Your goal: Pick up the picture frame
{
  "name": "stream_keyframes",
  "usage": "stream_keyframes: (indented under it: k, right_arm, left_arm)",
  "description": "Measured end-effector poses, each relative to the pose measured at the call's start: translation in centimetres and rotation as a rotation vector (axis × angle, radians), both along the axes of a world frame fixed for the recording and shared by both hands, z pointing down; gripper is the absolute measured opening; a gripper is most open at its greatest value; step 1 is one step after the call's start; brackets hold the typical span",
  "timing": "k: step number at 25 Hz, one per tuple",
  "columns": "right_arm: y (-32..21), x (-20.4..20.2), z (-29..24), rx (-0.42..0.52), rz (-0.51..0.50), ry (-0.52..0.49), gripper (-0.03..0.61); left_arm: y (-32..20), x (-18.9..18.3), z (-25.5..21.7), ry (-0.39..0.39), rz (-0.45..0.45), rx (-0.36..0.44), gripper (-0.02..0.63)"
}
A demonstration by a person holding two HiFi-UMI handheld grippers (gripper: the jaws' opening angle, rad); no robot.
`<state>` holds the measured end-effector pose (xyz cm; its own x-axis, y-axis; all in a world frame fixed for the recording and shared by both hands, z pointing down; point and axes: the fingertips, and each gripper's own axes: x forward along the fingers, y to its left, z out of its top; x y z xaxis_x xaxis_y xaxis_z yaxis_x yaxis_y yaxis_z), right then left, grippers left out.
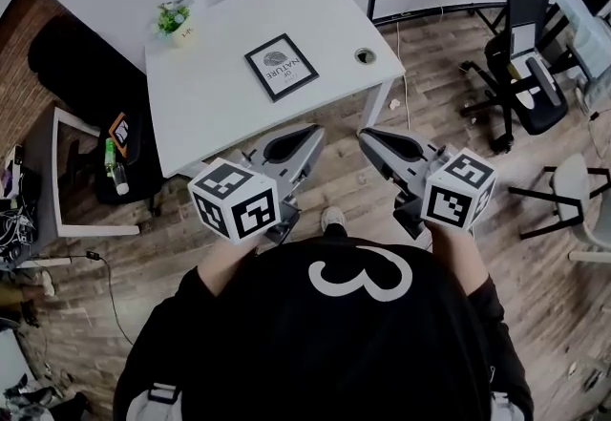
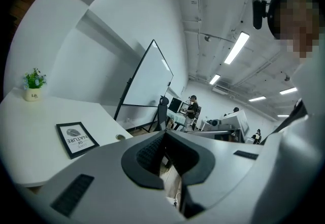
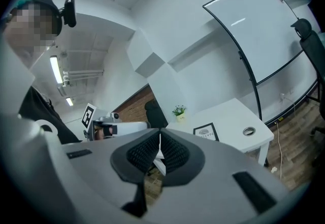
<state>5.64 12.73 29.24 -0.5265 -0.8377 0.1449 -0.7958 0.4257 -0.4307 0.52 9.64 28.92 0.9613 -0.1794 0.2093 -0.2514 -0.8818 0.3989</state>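
Step in hand, as we judged it: the approach to the table [image 1: 215,123]. Both claws hung over the floor on its near side, neither above the tabletop.

Left claw [image 1: 309,136]: jaws pressed together, nothing between the pads. Right claw [image 1: 371,138]: likewise pressed together and empty.

The picture frame [image 1: 281,67] lay flat near the middle of the table, askew to the table's edges, one corner pointing toward us, well apart from both claws. A potted plant [image 1: 174,19] stood at the far left corner. A round fitting [image 1: 365,55] sat to the right of the frame, near the table's right edge.

Our notes on doing this well:
- We needed to spread a claw before it reached the frame; shut jaws would only push it.
- A flat frame offered only its rim. We judged the near corner the best place to pinch, coming in low.
- The top looked smooth, so the frame could skate. The other claw might steady the far edge.
- The plant and the fitting stood clear of the path, so we saw little risk there.
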Motion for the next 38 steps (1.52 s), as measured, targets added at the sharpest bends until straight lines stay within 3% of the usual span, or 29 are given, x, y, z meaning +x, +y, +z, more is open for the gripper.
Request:
stream_keyframes:
  k: [13, 17, 22, 38]
  right_arm:
    - [-13.0, 2.0, 0.2, -0.016, -0.062, 0.018, 0.025]
    - [-14.6, 1.8, -0.4, -0.001, -0.071, 0.027, 0.025]
    - [-15.1, 1.2, 0.2, -0.014, -0.086, 0.036, 0.025]
    - [-19.5, 0.4, 1.7, -0.057, -0.221, 0.041, 0.025]
  left_arm:
    - [-13.2, 0.4, 0.5, 0.025, -0.104, -0.017, 0.017]
    - [-14.6, -0.1, 0.4, 0.013, -0.114, 0.016, 0.017]
    - [-15.6, -1.2, 0.9, 0.042, -0.145, -0.018, 0.017]
    - [-18.5, -1.5, 2.7, 0.008, -0.243, -0.061, 0.017]
